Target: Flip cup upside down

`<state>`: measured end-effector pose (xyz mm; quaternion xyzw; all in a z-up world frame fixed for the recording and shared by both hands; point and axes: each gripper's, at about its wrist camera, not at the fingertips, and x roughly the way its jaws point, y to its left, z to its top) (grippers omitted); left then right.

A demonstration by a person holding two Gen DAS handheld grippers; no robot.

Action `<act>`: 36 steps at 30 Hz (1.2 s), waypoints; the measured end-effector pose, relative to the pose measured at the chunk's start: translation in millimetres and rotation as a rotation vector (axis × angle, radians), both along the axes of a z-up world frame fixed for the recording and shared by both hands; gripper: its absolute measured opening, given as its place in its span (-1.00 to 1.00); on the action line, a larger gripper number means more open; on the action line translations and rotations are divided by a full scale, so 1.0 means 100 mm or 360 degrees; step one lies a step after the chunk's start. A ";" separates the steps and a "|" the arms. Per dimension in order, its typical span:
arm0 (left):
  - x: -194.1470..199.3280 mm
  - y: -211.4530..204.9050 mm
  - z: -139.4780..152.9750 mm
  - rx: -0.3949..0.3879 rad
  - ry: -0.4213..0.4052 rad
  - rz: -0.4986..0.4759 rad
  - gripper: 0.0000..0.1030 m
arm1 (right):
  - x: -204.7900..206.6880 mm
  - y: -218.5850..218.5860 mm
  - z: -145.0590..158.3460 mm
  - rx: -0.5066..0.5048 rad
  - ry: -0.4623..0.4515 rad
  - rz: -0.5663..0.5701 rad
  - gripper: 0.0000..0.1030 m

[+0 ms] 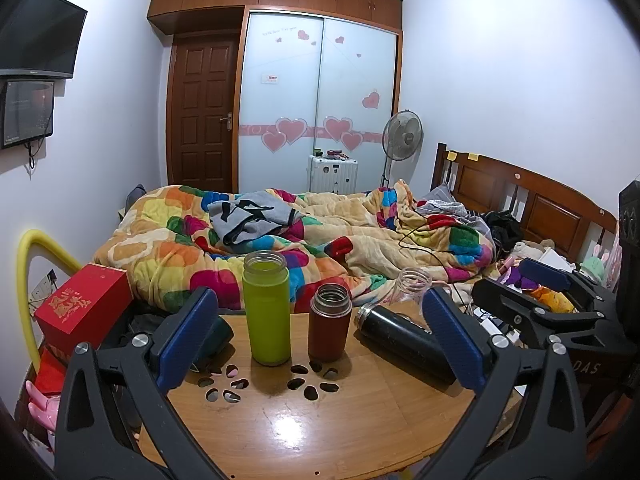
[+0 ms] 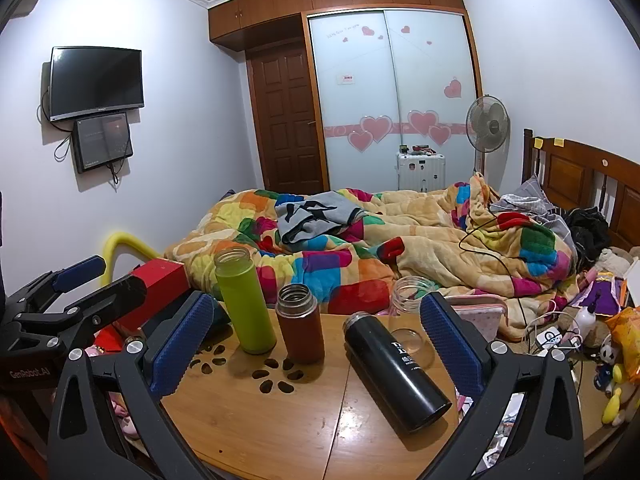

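Observation:
Several lidless cups sit on a round wooden table (image 1: 320, 432) (image 2: 256, 428). A green cup (image 1: 267, 308) (image 2: 244, 302) and a short brown cup (image 1: 329, 323) (image 2: 300, 324) stand upright. A black cup (image 1: 404, 344) (image 2: 396, 372) lies on its side. A clear glass jar (image 1: 412, 284) (image 2: 410, 328) stands behind it. My left gripper (image 1: 316, 340) is open, with the green and brown cups between its blue pads. My right gripper (image 2: 312, 344) is open in front of the brown and black cups. Each gripper also shows in the other view, the left one (image 2: 80, 284) and the right one (image 1: 520, 284).
A red box (image 1: 82, 304) (image 2: 160, 276) stands at the table's left edge beside a yellow tube (image 1: 24, 280). A bed with a colourful quilt (image 1: 300, 240) lies behind the table. Cables, toys and clutter (image 2: 580, 320) fill the right side.

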<state>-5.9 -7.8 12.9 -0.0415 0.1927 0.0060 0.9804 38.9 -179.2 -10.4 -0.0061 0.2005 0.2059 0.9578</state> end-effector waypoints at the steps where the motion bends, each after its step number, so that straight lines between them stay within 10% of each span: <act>1: 0.00 0.00 0.00 0.0001 -0.0002 0.0001 1.00 | 0.00 0.00 0.00 0.0000 0.0000 0.0000 1.00; 36: -0.01 0.02 0.04 0.0018 -0.0014 0.0002 1.00 | 0.02 0.15 0.05 0.0004 0.0001 0.0010 1.00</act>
